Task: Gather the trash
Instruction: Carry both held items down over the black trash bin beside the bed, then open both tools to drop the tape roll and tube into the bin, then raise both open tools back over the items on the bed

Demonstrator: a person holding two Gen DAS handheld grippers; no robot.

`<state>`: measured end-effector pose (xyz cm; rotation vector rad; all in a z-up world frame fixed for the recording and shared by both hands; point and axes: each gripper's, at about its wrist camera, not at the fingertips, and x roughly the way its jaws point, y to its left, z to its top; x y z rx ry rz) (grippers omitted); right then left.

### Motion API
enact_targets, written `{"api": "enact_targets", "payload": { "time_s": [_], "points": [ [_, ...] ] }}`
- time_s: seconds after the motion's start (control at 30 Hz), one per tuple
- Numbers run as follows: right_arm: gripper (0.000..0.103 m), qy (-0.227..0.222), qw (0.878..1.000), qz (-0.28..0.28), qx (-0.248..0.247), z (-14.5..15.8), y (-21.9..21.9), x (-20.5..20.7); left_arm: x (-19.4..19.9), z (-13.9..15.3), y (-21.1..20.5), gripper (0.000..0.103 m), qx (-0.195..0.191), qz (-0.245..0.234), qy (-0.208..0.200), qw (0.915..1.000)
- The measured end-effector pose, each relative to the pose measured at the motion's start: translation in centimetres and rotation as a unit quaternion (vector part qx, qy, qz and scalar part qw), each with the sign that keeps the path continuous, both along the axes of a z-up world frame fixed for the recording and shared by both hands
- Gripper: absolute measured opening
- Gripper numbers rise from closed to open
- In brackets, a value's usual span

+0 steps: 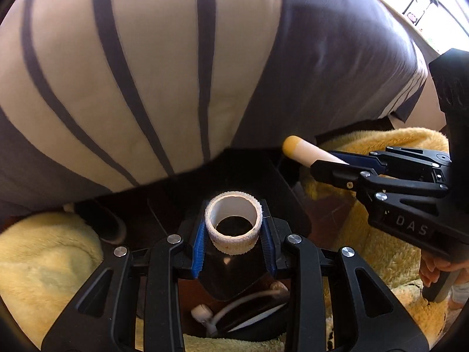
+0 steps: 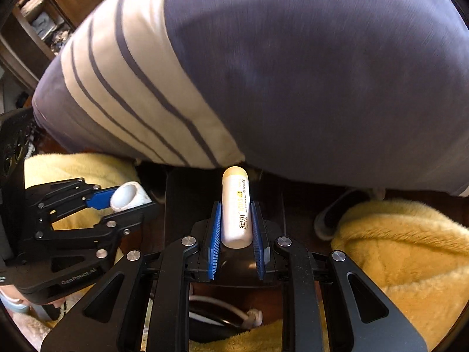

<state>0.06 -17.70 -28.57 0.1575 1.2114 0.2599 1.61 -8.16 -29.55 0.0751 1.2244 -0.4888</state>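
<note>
My left gripper (image 1: 233, 242) is clamped on a white tape roll (image 1: 233, 225), its hole facing the camera, at 6 o'clock in the left view. At 3 o'clock there, my right gripper (image 1: 328, 165) pinches a cream tube (image 1: 307, 152). A striped pillow (image 1: 132, 73) fills 12 o'clock; yellow fleece (image 2: 404, 249) lies at 4 o'clock in the right view.

Striped cushion (image 1: 146, 73) close overhead
</note>
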Motion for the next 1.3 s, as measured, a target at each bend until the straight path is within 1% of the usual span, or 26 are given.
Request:
{"api": "enact_targets", "payload": {
  "time_s": [0.07,0.17,0.27,0.3,0.33,0.43,0.53,0.57,0.63,0.67,0.7,0.73,0.77,0.8,0.87,0.93,1.0,1.07,1.17,1.23,1.3],
  "points": [
    [0.021,0.012,1.0,-0.002,0.007,-0.7,-0.1,0.2,0.3,-1.1,-0.1,0.03,0.003,-0.001,0.02,0.9998],
    [0.021,0.022,1.0,-0.004,0.005,-1.2,-0.1,1.0,0.3,-2.3,0.0,0.031,0.003,-0.003,0.041,0.9992],
    [0.022,0.029,1.0,-0.004,0.003,-1.6,0.0,1.4,0.8,-2.8,0.2,0.031,0.002,-0.001,0.051,0.9987],
    [0.023,0.03,1.0,-0.004,0.003,-1.4,0.4,1.6,0.9,-2.9,0.3,0.033,0.002,0.001,0.054,0.9986],
    [0.023,0.031,1.0,-0.003,0.001,-1.4,0.5,1.6,1.0,-2.9,0.4,0.039,0.002,0.003,0.055,0.9985],
    [0.023,0.029,1.0,-0.005,0.004,-1.1,0.4,1.9,1.1,-2.9,0.6,0.048,0.003,0.006,0.055,0.9985],
    [0.023,0.021,1.0,-0.012,0.003,-0.3,0.1,2.0,1.1,-2.7,0.6,0.056,0.008,0.006,0.049,0.9988],
    [0.024,0.018,1.0,-0.014,0.003,-0.2,0.1,2.1,1.1,-2.5,0.7,0.057,0.009,0.008,0.045,0.9989],
    [0.03,0.007,1.0,-0.02,0.003,0.6,-0.4,2.1,1.2,-1.9,1.0,0.06,0.01,0.01,0.037,0.9992],
    [0.039,-0.001,1.0,-0.025,0.001,1.1,-0.7,2.0,1.2,-1.3,1.1,0.061,0.012,0.012,0.028,0.9995],
    [0.05,-0.008,1.0,-0.029,-0.002,1.6,-0.9,2.0,1.2,-0.6,1.3,0.064,0.018,0.013,0.013,0.9997],
    [0.056,-0.021,0.999,-0.034,-0.008,2.3,-1.3,2.0,1.2,0.0,1.2,0.068,0.022,0.013,0.003,0.9997],
    [0.067,-0.031,0.999,-0.038,-0.012,2.9,-1.5,2.0,1.2,1.3,1.4,0.07,0.028,0.015,-0.018,0.9994],
    [0.076,-0.047,0.998,-0.046,-0.018,3.9,-1.9,1.9,1.2,1.9,1.5,0.073,0.029,0.016,-0.028,0.9991],
    [0.087,-0.073,0.995,-0.059,-0.027,5.4,-2.5,1.7,1.3,3.9,1.9,0.078,0.028,0.023,-0.054,0.9979],
    [0.09,-0.098,0.992,-0.068,-0.036,6.8,-2.9,1.5,1.3,5.6,2.5,0.083,0.028,0.032,-0.078,0.996],
    [0.096,-0.12,0.989,-0.073,-0.049,8.4,-3.1,1.2,1.2,7.5,3.1,0.084,0.032,0.041,-0.106,0.993],
    [0.099,-0.137,0.986,-0.079,-0.06,9.6,-3.2,1.0,1.0,9.2,3.7,0.085,0.035,0.048,-0.13,0.9897],
    [0.099,-0.168,0.981,-0.084,-0.053,11.9,-3.5,0.7,0.6,12.1,4.6,0.087,0.028,0.064,-0.166,0.9836],
    [0.099,-0.182,0.979,-0.083,-0.049,13.0,-3.3,0.6,0.6,13.5,5.1,0.088,0.027,0.072,-0.182,0.9802],
    [0.099,-0.198,0.976,-0.078,-0.051,14.3,-2.9,0.8,0.7,14.8,5.7,0.089,0.029,0.081,-0.205,0.975]
  ]
}}
